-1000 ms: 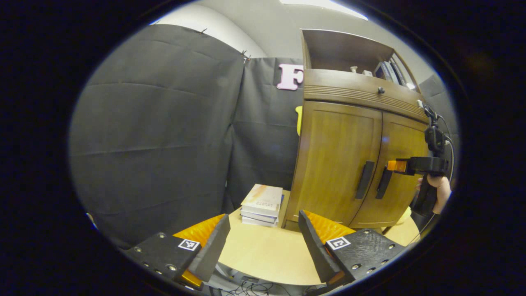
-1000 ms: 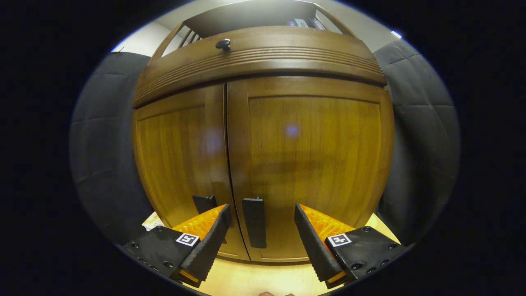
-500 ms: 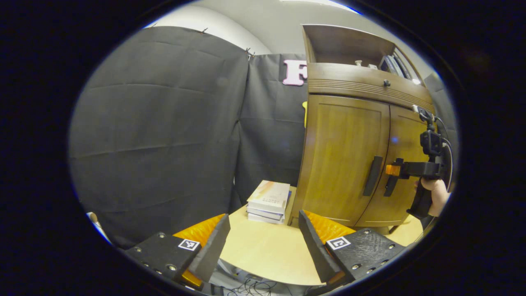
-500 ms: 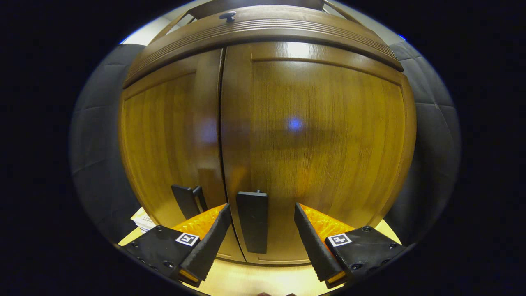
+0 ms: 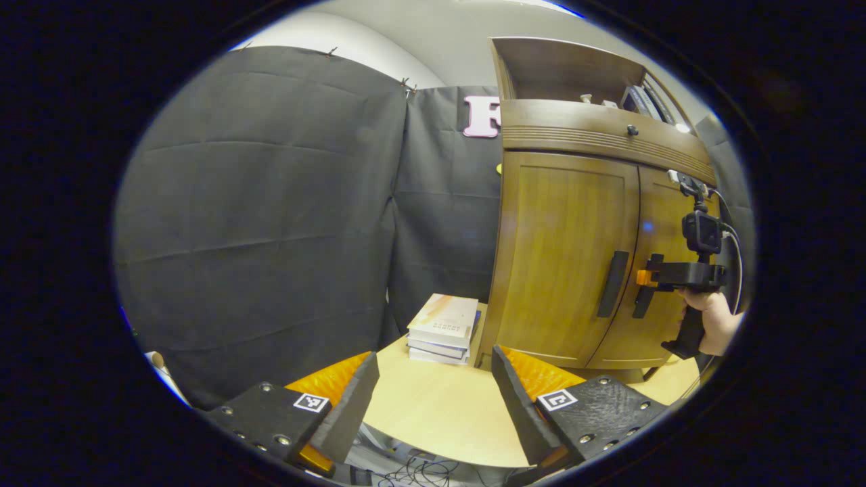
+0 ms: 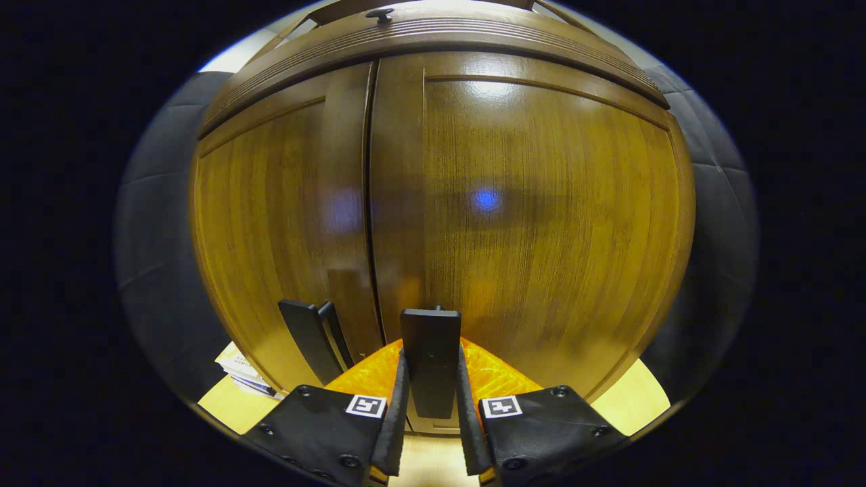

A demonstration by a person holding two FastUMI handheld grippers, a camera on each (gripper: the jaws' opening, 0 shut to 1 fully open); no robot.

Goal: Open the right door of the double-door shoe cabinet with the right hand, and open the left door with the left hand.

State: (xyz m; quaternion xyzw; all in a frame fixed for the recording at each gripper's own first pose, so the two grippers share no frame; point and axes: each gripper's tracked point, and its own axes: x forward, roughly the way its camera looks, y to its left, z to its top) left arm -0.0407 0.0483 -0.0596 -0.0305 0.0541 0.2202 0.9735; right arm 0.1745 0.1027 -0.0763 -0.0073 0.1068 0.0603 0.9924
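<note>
Wooden shoe cabinet standing on pale counter, seen from left gripper view: both doors closed, dark vertical handles side by side at the centre seam. Left claw spread wide, holding nothing, kept well back from left door handle, probably awaiting its turn. Right claw up against right door.

Right gripper view: right claw pressed onto right door handle, both fingers pinching it, likely set for a pull. Glossy brown grain, right door not yet swung.
</note>
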